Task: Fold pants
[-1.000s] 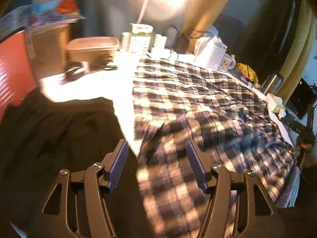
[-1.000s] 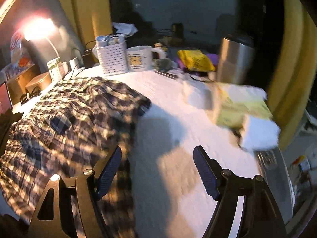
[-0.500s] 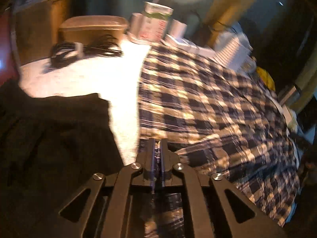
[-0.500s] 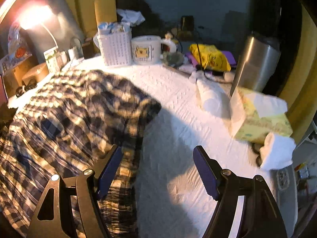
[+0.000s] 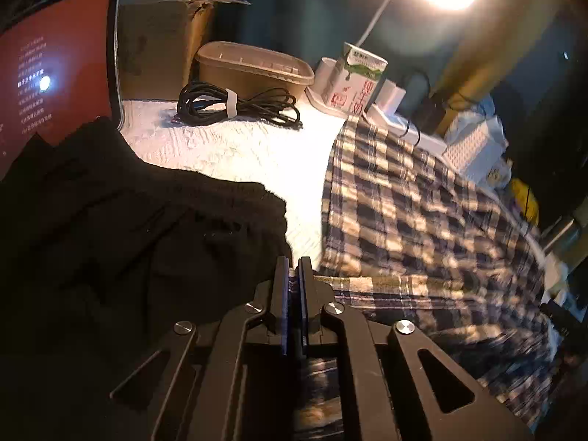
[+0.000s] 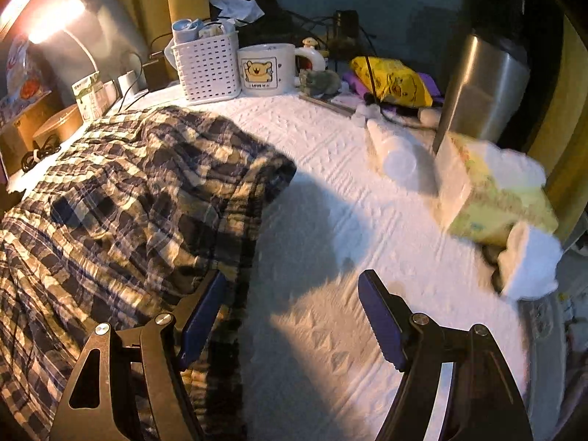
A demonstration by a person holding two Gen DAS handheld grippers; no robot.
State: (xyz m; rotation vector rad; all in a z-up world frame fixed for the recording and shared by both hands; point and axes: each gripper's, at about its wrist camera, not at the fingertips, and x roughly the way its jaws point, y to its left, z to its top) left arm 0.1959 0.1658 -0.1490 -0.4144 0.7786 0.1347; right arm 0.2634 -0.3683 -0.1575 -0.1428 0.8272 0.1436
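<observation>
Navy-and-cream plaid pants [image 5: 415,228] lie spread on the white textured table cover [image 5: 235,150]. My left gripper [image 5: 293,266] is shut on the near left corner of the plaid pants, the fabric pinched between its blue pads. In the right wrist view the plaid pants [image 6: 128,198] fill the left half. My right gripper [image 6: 290,297] is open above the pants' right edge; its left finger [image 6: 202,312] is over the fabric and its right finger [image 6: 382,319] is over bare cover.
A black garment [image 5: 128,250] lies left of the pants. A tablet [image 5: 47,73], coiled cable [image 5: 235,104], brown container [image 5: 253,70] and milk carton [image 5: 356,81] stand at the back. A white basket [image 6: 205,66], mug [image 6: 268,70], steel jug [image 6: 481,84] and tissue box [image 6: 492,194] line the right side.
My left gripper went from open over the pants' corner to shut on it, and has drawn back and tilted up. My right gripper stayed open and edged along the pants' right edge.
</observation>
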